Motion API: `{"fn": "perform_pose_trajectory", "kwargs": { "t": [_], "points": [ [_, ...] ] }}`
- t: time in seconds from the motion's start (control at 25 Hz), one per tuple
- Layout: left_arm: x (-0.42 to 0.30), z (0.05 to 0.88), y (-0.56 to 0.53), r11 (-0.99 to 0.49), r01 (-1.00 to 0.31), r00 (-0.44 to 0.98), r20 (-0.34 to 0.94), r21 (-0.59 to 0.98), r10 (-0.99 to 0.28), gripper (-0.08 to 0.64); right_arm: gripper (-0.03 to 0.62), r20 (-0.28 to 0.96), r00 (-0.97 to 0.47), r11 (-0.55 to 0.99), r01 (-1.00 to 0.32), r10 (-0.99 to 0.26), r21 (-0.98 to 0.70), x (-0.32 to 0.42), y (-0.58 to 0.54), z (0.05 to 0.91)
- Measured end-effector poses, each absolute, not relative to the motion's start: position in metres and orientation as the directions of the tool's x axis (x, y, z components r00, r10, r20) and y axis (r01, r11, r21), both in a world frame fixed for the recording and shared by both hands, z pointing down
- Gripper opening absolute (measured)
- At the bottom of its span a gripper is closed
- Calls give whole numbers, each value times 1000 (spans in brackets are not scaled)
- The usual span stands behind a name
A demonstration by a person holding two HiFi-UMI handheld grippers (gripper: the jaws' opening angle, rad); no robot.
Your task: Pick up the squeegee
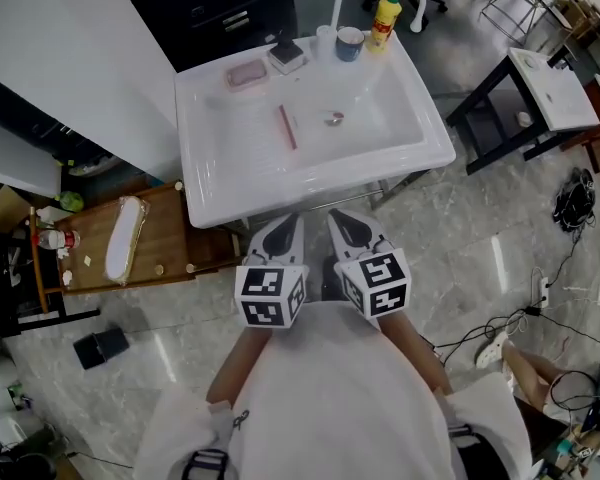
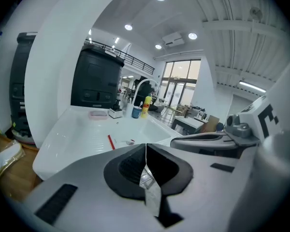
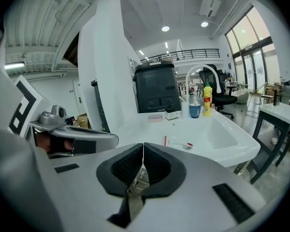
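Approach step: left claw point(image 1: 284, 228) and right claw point(image 1: 347, 227), both pressed together, empty, short of the sink point(image 1: 310, 194); next, one should spread over the red squeegee point(image 1: 287, 126) inside it

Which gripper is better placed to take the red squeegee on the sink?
Left, by a little. The squeegee lies on the sink nearly straight ahead of the left gripper; the right gripper sits further aside. Both are shut, so either must open first.
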State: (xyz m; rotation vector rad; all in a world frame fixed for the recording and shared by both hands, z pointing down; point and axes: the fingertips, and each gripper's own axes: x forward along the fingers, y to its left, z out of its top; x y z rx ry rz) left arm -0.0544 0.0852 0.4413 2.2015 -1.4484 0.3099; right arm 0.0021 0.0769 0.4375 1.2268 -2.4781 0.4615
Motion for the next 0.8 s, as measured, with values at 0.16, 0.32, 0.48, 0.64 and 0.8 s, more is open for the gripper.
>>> {"fn": "perform_pose_trajectory", "kwargs": {
  "t": [0.16, 0.32, 0.48, 0.64, 0.8],
  "points": [
    [-41, 442, 60, -328, -908, 415, 446, 262, -793, 28, 28, 434, -572, 573, -806, -695, -145, 15, 50, 440],
    [-29, 445, 41, -321, -908, 414, 460, 270, -786, 28, 28, 441, -580, 581, -800, -685, -150, 25, 29, 441],
    [-17, 445, 18, -314, -910, 408, 461, 270, -788, 28, 28, 444, -592, 598, -788, -672, -146, 33, 3, 441],
    [-11, 448, -3, -290, -917, 390, 467, 272, -794, 28, 28, 445, -611, 618, -772, -655, -152, 38, -18, 443],
    [-6, 450, -23, -265, -925, 369, 476, 272, -798, 28, 28, 441, -632, 635, -755, -637, -164, 44, -37, 445]
  ]
}}
